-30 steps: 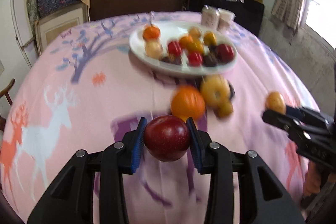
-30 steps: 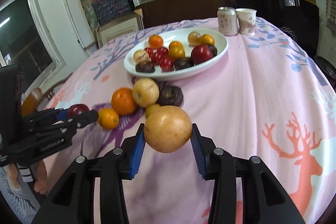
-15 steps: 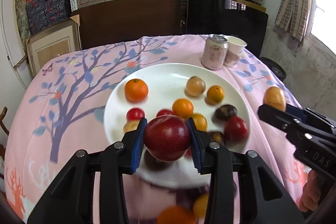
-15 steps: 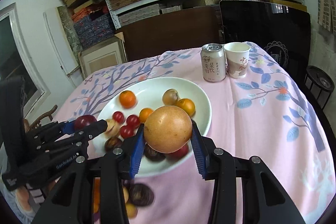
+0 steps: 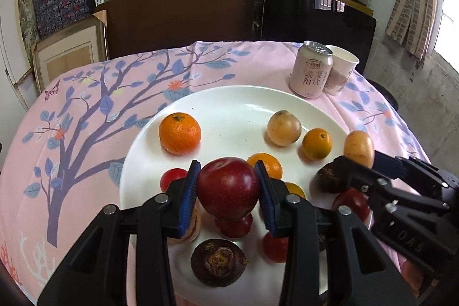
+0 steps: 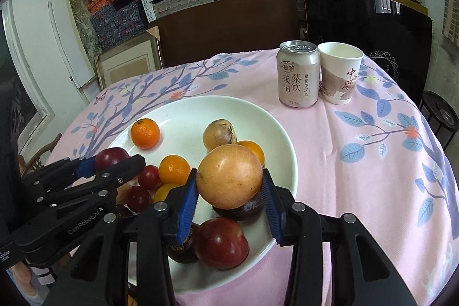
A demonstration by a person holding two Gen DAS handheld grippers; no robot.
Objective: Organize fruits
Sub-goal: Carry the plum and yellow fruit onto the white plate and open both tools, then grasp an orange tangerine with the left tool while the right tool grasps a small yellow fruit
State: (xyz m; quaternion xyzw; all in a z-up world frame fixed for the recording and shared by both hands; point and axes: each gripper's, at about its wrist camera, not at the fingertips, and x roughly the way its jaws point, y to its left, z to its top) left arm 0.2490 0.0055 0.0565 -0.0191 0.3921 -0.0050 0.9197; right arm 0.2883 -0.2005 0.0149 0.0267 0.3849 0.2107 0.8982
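Left gripper (image 5: 228, 189) clamped on a dark red plum (image 5: 228, 188), blue pads pressing both sides, jaws closed on it just as a second ago. Right gripper (image 6: 229, 188) likewise gripping a tan round fruit (image 6: 229, 175), hold unchanged. Both now poised above the white plate (image 5: 229, 102), whereas a second ago both hung over the pink tablecloth (image 5: 86, 105) short of the plate, with loose fruit lying on the cloth ahead of the jaws. Plate now large and near in both wrist views; a second ago small and far up the table. Loose fruit on the cloth gone from the left view. Half a second ago already over the plate's near rim; now further in over it. On the plate: a large orange (image 5: 180, 133) at the left, a pale speckled fruit (image 5: 284, 128) and a small orange (image 5: 317, 143) toward the right, small red fruits and dark purple ones (image 5: 218, 261) at the near side under the jaws. Drink can (image 6: 298, 73) and paper cup (image 6: 340, 72) upright and touching beyond the plate, closer in view than before. From the left view, right gripper at the right edge with its fruit showing above the plate's right rim; from the right view, left gripper at the left with the plum between its fingers.
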